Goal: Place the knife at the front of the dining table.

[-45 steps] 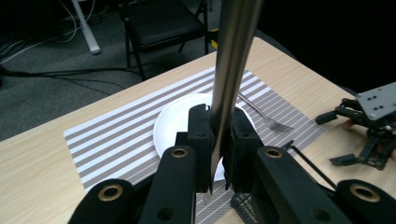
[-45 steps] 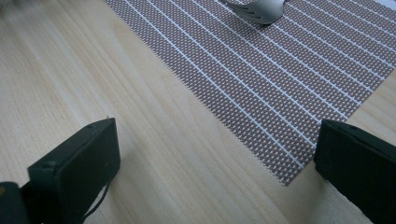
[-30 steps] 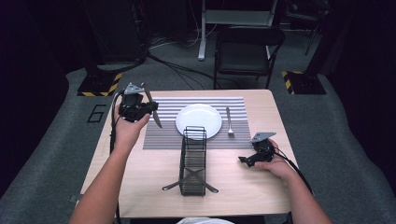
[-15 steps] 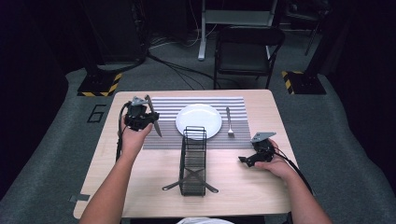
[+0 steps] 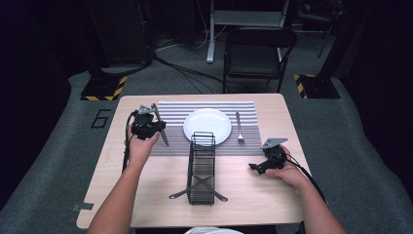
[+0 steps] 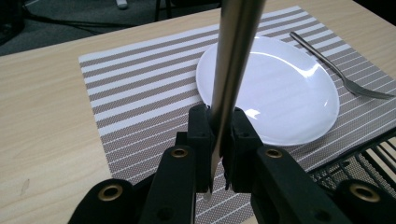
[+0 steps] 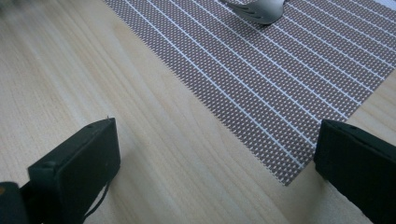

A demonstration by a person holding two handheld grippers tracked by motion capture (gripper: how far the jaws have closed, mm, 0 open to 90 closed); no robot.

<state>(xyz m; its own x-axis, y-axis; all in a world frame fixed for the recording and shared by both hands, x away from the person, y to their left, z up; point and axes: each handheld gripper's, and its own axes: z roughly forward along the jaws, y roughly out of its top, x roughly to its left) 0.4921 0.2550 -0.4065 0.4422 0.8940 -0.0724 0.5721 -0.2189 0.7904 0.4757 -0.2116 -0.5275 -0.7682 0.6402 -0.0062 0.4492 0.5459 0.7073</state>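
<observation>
The knife runs off the top of the left gripper view, so its far end is cut off. The left gripper has its jaws clamped tight on it, above the striped placemat just left of the white plate. The right gripper rests low on the tabletop, jaws wide apart with nothing between them.
</observation>
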